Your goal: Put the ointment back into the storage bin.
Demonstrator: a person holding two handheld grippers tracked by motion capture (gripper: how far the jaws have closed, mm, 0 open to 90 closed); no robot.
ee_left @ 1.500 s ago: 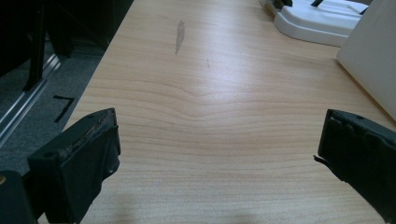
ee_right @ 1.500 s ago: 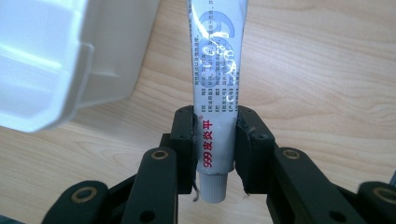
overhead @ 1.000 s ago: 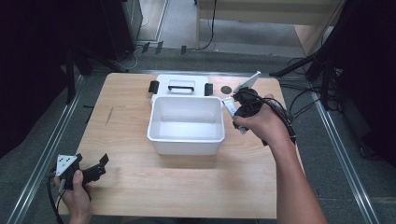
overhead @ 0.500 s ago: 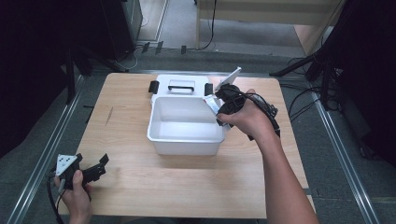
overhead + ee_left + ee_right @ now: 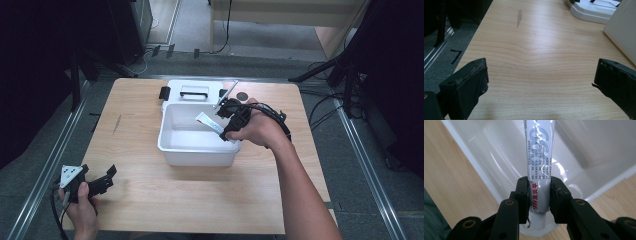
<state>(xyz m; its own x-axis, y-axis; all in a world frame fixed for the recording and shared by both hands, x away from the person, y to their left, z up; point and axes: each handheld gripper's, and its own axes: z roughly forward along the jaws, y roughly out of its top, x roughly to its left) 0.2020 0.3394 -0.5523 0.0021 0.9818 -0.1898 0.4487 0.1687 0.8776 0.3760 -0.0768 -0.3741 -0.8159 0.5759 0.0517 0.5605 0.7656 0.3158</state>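
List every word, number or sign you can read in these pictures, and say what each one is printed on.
"999皮炎平", red, near the cap end of the tube held in the right tongs.
Large pale blue "999" higher up the tube, partly hidden by glare.
Small black print between them: too small to read.

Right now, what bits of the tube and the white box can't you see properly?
- Tube: its far end runs off the top edge of the right gripper view; the right gripper covers part of the print.
- Small print on the tube: too tiny to read in the high view.
- White box: its far right corner is hidden by the hand in the high view.
- Lid: partly hidden behind the box; cut off in the left gripper view.
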